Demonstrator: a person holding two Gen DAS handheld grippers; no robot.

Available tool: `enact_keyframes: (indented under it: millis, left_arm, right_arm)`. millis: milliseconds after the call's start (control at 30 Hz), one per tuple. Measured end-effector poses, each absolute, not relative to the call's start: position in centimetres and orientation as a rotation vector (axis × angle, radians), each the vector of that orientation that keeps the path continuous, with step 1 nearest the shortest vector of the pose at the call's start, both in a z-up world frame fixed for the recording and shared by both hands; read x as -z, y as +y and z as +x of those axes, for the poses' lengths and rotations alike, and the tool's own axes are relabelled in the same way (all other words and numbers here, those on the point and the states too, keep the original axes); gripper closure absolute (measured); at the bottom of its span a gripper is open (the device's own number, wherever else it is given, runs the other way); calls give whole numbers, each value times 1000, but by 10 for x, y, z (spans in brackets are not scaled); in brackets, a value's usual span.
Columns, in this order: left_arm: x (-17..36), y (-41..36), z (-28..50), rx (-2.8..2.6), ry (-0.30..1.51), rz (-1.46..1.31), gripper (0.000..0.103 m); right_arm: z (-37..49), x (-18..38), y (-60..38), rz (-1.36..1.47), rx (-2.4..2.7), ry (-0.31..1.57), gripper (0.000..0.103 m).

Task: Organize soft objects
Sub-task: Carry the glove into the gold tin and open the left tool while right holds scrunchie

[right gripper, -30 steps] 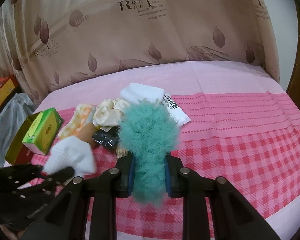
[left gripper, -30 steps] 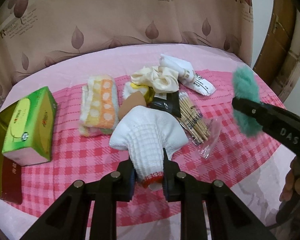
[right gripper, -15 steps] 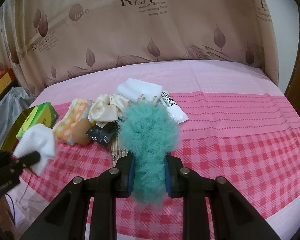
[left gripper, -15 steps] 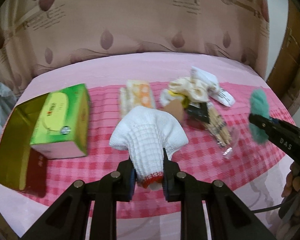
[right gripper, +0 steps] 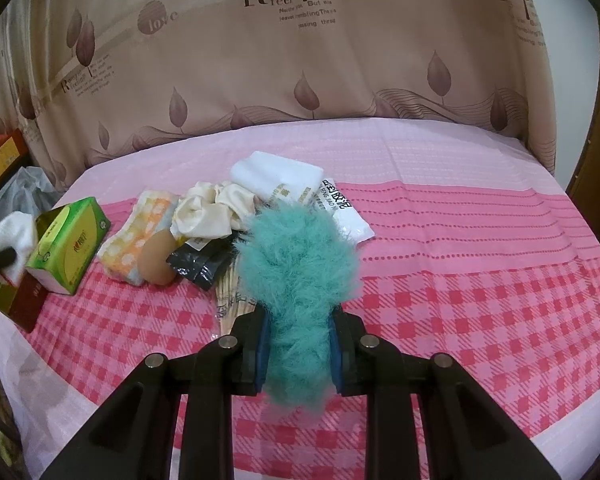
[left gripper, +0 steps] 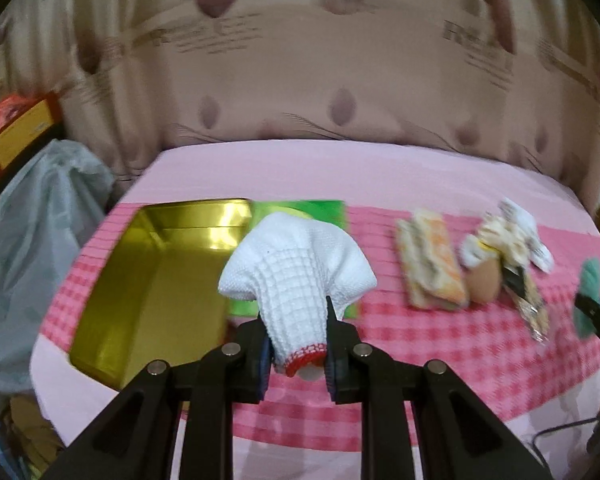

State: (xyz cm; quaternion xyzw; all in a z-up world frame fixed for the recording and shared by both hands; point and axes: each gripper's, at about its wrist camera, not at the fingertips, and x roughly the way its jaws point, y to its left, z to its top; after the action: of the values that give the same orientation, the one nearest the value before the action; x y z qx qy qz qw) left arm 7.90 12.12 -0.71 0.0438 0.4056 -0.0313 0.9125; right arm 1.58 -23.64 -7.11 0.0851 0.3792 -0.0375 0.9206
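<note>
Left gripper (left gripper: 296, 344) clamps limp white knitted glove (left gripper: 296, 276) at cuff; right gripper (right gripper: 298, 354) pinches compressible teal fluffy scrunchie (right gripper: 296, 280).

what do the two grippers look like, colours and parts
Both the left gripper and the right gripper look alike: matte black angular linkage arms fanning out toward the camera, joined by round silver pins, with jaws lined in blue pads. A thin black cable trails by the table edge.
</note>
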Motion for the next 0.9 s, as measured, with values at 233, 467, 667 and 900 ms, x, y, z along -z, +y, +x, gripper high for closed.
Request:
enact_keyframes:
  millis: [233, 467, 667, 900]
  left_arm:
    - [11, 181, 92, -62, 853, 67, 82]
    - [32, 212, 102, -132, 897, 79, 82]
    - [51, 231, 111, -166, 938, 64, 82]
    - [61, 243, 116, -180, 960, 52, 82]
  right_arm:
    - [18, 72, -235, 160, 81, 784, 81]
    - [19, 73, -235, 152, 83, 787, 81]
    - [19, 73, -234, 145, 86, 788, 81]
    - [21, 75, -233, 131, 89, 795, 81]
